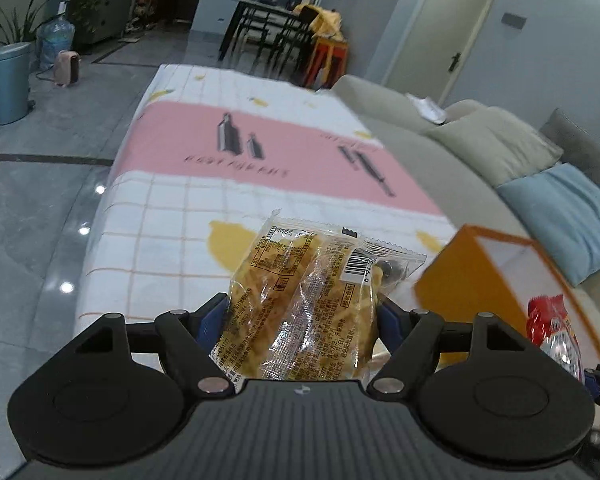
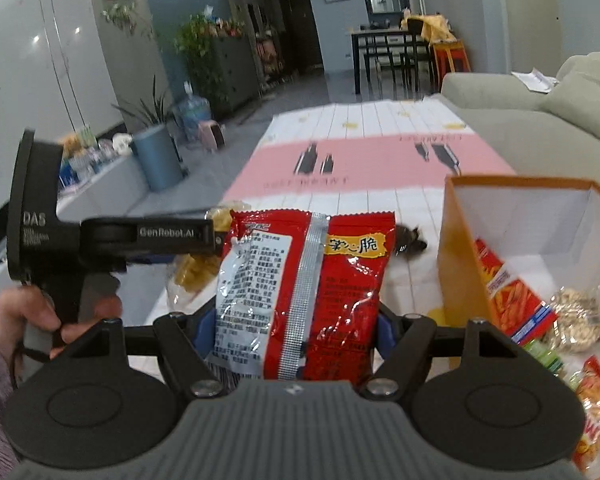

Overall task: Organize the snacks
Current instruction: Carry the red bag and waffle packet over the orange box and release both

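Two grippers: each pinching one snack pack above the worktop.
Sofa [image 1: 440,152]: grey, along the worktop's right side; beige and blue cushions on it.
Worktop [image 1: 172,248]: long, under a white grid cloth with a pink band and yellow spots.
Box [image 2: 464,264]: orange outside, white inside, open top, standing on the worktop at the right. Holds a red-orange pack [image 2: 512,292], a clear bag [image 2: 578,320] of pale pieces, and more packs lower down that are too blurred to name.
Right gripper [image 2: 296,320]: blue fingers [image 2: 202,334] pressed on the lower part of a red bag [image 2: 324,292], held upright just left of the box.
Left gripper [image 1: 302,320]: fingers [image 1: 212,320] clamped on a clear noodle pack [image 1: 300,304], barcode side up, held off the cloth, left of the box.
Dark item [image 2: 412,238]: small, on the cloth beyond the red bag; cannot tell what it is.
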`<state>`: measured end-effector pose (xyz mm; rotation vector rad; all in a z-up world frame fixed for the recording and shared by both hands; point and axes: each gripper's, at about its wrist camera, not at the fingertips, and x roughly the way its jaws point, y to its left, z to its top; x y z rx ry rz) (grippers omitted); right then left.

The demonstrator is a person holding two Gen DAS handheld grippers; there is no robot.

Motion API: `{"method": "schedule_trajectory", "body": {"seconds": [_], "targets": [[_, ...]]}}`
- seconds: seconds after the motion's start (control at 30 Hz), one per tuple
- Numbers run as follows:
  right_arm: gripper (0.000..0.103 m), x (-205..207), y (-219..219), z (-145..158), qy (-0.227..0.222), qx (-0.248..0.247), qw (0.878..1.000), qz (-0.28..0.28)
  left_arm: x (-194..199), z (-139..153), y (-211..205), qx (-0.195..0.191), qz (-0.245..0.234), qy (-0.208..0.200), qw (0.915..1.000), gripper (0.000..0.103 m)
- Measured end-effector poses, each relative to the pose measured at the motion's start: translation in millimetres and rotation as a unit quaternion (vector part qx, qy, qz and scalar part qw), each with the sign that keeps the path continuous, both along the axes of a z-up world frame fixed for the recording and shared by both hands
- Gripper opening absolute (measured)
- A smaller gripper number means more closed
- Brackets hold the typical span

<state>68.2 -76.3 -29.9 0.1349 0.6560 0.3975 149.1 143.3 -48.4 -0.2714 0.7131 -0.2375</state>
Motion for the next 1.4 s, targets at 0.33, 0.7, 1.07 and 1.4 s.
{"method": "schedule_trajectory", "body": {"seconds": [0.33, 0.7, 1.07, 1.4], "targets": [[0.072, -3, -66, 36, -0.047, 0.06, 0.995, -0.067, -18, 44, -29, -0.091, -0.043, -0.051, 0.9936, 0.087], [0.072, 49, -152, 25, 0.042, -0.016, 0.993, -0.109, -24, 72, -100, -0.107, -0.117, -0.075, 0.9845, 0.087], [0.072, 125, -184, -40, 0.12, -0.108, 0.979, -0.125, -15, 57, -154, -0.042, -0.139, -0.043, 0.9885, 0.087], [0.092, 146, -176, -44, 0.096, -0.155, 0.979, -0.095, -10, 42, -176, -0.029, -0.156, -0.02, 0.9871, 0.087]]}}
